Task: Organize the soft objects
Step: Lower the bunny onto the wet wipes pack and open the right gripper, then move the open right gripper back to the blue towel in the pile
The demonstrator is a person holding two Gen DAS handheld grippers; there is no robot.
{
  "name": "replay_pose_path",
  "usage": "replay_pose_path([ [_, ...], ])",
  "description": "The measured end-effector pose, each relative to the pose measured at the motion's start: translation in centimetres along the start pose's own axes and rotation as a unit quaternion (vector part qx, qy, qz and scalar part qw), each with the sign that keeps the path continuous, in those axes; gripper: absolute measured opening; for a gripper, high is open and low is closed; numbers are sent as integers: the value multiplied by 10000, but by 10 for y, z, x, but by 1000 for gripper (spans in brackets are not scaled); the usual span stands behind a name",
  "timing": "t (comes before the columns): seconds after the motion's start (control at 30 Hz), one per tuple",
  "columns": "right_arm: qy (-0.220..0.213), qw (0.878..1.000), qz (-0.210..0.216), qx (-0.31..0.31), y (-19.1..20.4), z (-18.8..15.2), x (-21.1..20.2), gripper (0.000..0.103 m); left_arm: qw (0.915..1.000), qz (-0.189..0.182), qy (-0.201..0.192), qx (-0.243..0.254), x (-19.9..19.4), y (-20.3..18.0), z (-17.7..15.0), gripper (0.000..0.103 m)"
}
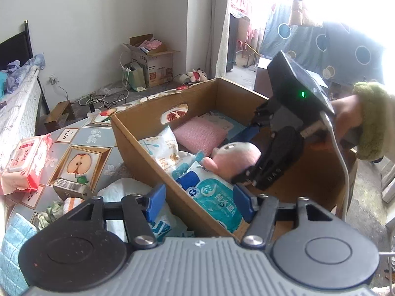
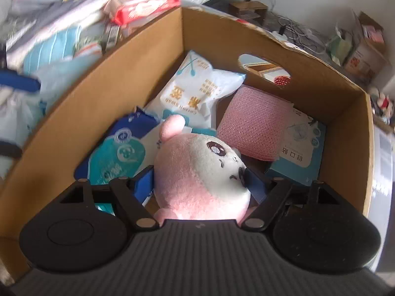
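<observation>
An open cardboard box (image 2: 123, 79) holds a pink and white plush toy (image 2: 197, 172) lying on a teal wet-wipe pack (image 2: 118, 153). Behind them lie a white cotton-swab bag (image 2: 195, 93) and a pink knitted pad (image 2: 254, 128). My right gripper (image 2: 199, 183) reaches down into the box. Its blue pads stand on either side of the plush without squeezing it. In the left wrist view the plush (image 1: 234, 157) rests between the right gripper's fingers (image 1: 246, 175). My left gripper (image 1: 199, 203) is open and holds nothing. It straddles the box's near wall (image 1: 153, 153).
A blue carton (image 2: 301, 153) lies in the box's right corner. Outside on the fruit-patterned table (image 1: 81, 143) are a red wipe pack (image 1: 24, 162), a white bag (image 1: 118, 192), a light blue towel (image 1: 14, 246) and a small carton (image 1: 69, 187). A green-sleeved hand (image 1: 370, 123) holds the right gripper.
</observation>
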State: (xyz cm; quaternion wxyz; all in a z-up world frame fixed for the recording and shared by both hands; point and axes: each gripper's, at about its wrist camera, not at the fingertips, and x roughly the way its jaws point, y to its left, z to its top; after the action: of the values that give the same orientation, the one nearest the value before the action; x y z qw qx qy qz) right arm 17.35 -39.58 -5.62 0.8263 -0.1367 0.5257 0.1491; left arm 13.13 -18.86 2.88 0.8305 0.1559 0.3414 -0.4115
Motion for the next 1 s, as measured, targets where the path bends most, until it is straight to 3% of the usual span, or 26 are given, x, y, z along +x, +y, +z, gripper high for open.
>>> replay_pose_path([
  [0.13, 247, 9908, -477, -1241, 25, -11, 9, 84, 9997, 182, -62, -132, -10, 8, -4, 73],
  [0.23, 183, 9898, -535, -1310, 31, -14, 3, 85, 9990, 340, -150, -255, -23, 15, -10, 82],
  [0.4, -436, 9973, -342, -481, 22, -11, -28, 94, 9953, 631, -329, -664, -52, 33, -27, 90],
  [0.53, -1074, 9934, -116, 388, 8, -11, -62, 96, 9875, 882, -391, -1245, -79, 58, -51, 91],
  [0.6, -1390, 9864, 14, 882, 0, -12, -79, 96, 9813, 1060, -411, -1555, -90, 71, -63, 91],
  [0.73, -2124, 9582, 493, 1851, -2, -1, -113, 96, 9646, 1624, -330, -2054, -101, 100, -86, 91],
  [0.9, -2772, 9325, 1201, 1978, 36, 45, -127, 96, 9439, 2467, -304, -2176, -100, 123, -103, 91],
  [1.0, -2740, 9246, 1815, 1924, 68, 89, -111, 96, 9357, 2883, -311, -2007, -91, 130, -108, 91],
])
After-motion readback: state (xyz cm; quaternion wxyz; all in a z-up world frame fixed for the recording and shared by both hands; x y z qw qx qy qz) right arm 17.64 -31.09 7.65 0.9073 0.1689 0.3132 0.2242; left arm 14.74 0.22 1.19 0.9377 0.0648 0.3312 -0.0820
